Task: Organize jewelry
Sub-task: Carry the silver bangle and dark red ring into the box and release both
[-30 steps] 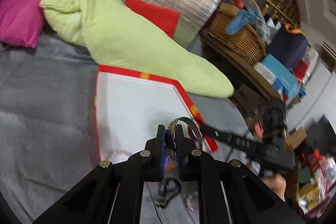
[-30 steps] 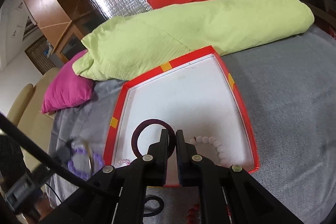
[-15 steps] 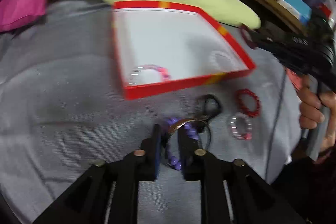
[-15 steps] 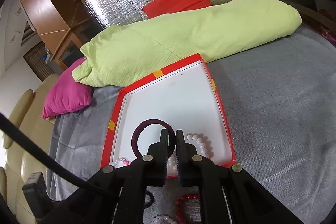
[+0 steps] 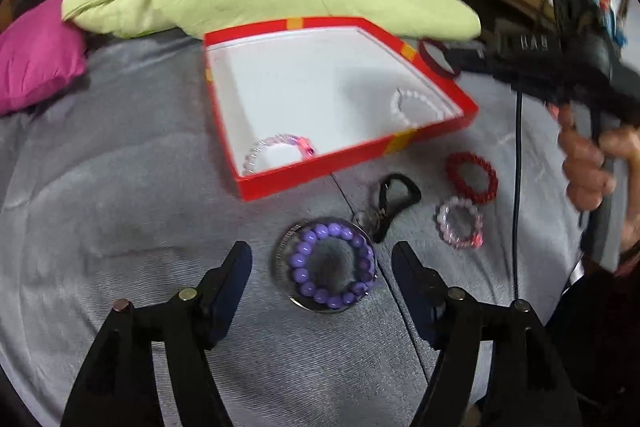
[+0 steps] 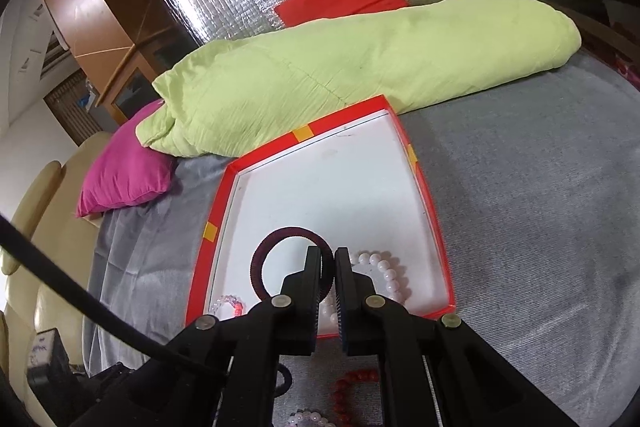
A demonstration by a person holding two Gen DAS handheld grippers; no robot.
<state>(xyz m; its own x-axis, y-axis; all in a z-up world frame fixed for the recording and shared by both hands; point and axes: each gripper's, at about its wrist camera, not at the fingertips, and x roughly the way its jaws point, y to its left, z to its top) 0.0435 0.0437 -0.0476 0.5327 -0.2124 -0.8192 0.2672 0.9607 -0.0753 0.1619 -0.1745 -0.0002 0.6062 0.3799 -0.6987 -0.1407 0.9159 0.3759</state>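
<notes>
My left gripper [image 5: 322, 263] hangs over the grey cloth with its jaws opening. Between them, touching neither pad, a silver bangle [image 5: 320, 308] lies flat with a purple bead bracelet [image 5: 298, 261] inside it. Beyond sits the red box [image 5: 320, 167] with a clear-pink bracelet [image 5: 276, 147] and a white pearl bracelet [image 5: 400, 103] in it. My right gripper [image 6: 328, 259] is shut on a dark maroon ring [image 6: 272, 243], held above the box [image 6: 424, 183] near its front edge, over the pearl bracelet [image 6: 390, 273].
On the cloth in front of the box lie a black clip [image 5: 400, 187], a red bead bracelet [image 5: 454, 167] and a pink bead bracelet [image 5: 444, 219]. A green pillow [image 6: 360, 67] lies behind the box, a magenta cushion [image 6: 124, 175] to its left. A person's hand [image 5: 584, 163] holds the right gripper.
My left gripper swung from over the box down to the cloth in front, then opened and let go of the silver bangle and purple bracelet. The right gripper kept still with the maroon ring.
</notes>
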